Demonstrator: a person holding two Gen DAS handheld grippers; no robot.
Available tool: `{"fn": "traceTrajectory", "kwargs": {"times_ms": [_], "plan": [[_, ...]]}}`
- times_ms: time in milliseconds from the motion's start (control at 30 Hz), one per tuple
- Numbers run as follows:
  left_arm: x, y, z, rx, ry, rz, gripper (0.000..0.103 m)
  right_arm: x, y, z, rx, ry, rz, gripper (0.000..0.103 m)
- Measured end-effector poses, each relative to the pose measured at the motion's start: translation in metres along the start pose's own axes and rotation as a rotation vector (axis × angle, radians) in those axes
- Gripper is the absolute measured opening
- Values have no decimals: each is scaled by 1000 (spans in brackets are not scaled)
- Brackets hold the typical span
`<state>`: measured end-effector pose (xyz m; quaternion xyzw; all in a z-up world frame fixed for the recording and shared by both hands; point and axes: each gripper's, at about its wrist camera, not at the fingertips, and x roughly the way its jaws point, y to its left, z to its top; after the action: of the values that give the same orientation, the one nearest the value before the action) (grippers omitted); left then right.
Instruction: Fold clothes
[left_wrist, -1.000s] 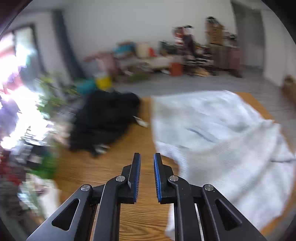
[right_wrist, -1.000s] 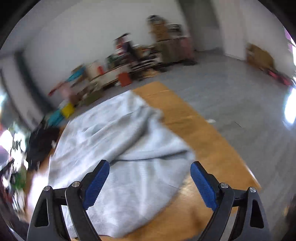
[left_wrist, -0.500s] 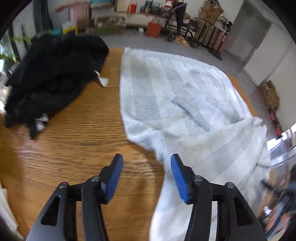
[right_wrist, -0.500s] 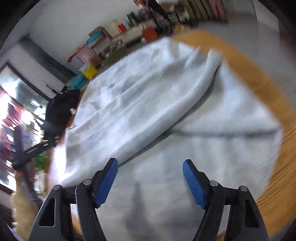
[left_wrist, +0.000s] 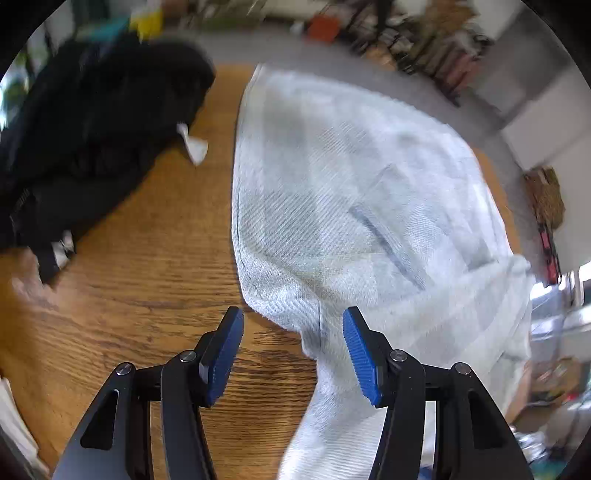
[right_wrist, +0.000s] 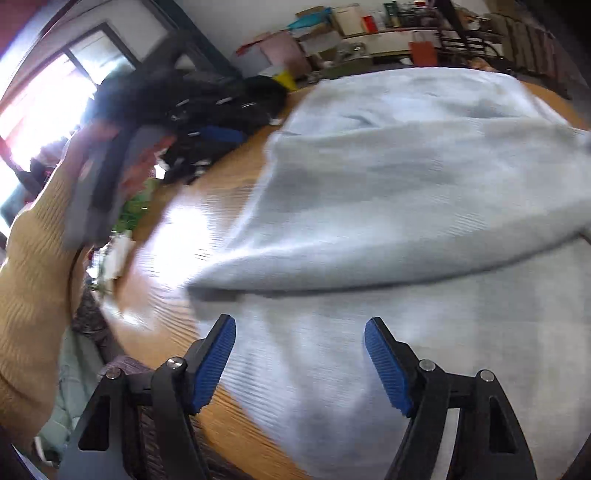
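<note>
Both of your tongs have dropped closer to the surface (left_wrist: 122, 295) since the earlier frames, and the left tongs (left_wrist: 291, 354), nearly closed a second ago, now stand spread. Between their blue pads lies the near edge of the white knit garment (left_wrist: 343, 206) and bare wood; the pads do not press the cloth.

Your right tongs (right_wrist: 299, 363) are spread too, narrower than a second ago, hovering over the garment with nothing pinched.

Obstacles: a heap of black clothing (left_wrist: 85, 136) occupies the far left part of the surface, apart from the white garment, with a strip of wood between them. A small white tag (left_wrist: 194, 146) sticks out from the heap toward the garment. In the right wrist view, a mustard-yellow sleeve (right_wrist: 33, 280) fills the left edge, and the hand beyond it is blurred. Boxes and shelves line the far wall.

The garment is spread flat across the right half of the wooden surface. It is pale, ribbed, with one sleeve (right_wrist: 388, 236) folded across the body as a thick diagonal roll.
</note>
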<state>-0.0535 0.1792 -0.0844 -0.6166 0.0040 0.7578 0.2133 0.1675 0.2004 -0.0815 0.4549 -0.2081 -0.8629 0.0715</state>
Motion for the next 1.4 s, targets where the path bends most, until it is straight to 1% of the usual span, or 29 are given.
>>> {"fn": "traceTrajectory", "kwargs": {"times_ms": [33,100,200,300,433,467,533,567,633,667,700,733,800,900,1067,1100,1167,1200,1267,1367,1400], "plan": [[5,2,6,-24,25,-14,57,4,8,1,-11,-2,13,77],[13,6,13,-59,62,-33,57,18,25,4,-54,-1,0,77],[26,4,16,-43,111,-68,57,34,39,6,-67,10,30,76],[35,3,20,-29,151,-76,57,47,50,6,-90,26,19,76],[42,6,26,-92,194,-98,57,50,57,4,-112,-5,8,77],[45,4,27,-91,220,-77,57,50,57,4,-113,-10,5,77],[48,-2,25,-59,242,-34,56,50,54,4,-105,-14,10,75],[50,-7,23,-20,248,1,54,49,53,4,-99,-15,12,75],[52,-12,18,22,261,65,35,48,51,4,-100,-12,6,75],[51,-13,15,39,255,79,30,47,51,4,-102,-10,-2,75],[49,-13,12,55,249,92,23,46,50,3,-106,-11,-14,75],[48,-14,9,71,242,105,19,44,50,2,-110,-11,-27,75],[44,-14,4,83,212,117,17,42,49,1,-108,-12,-41,75],[38,-19,-8,153,132,132,16,39,49,2,-97,-28,-46,75],[29,-17,-25,203,10,130,13,41,69,-8,-170,-51,-96,75],[26,-16,-27,218,-20,157,3,41,72,-10,-171,-58,-111,75],[22,-12,-30,249,-51,196,3,41,78,-13,-178,-78,-150,75],[20,-8,-32,239,-53,169,3,41,81,-13,-186,-87,-166,76],[17,-1,-35,228,-64,120,3,44,86,-11,-203,-99,-167,75],[17,0,-40,242,-69,122,3,50,91,-4,-213,-85,-160,75],[17,0,-40,241,-71,120,3,52,89,-1,-199,-72,-133,76]]}}
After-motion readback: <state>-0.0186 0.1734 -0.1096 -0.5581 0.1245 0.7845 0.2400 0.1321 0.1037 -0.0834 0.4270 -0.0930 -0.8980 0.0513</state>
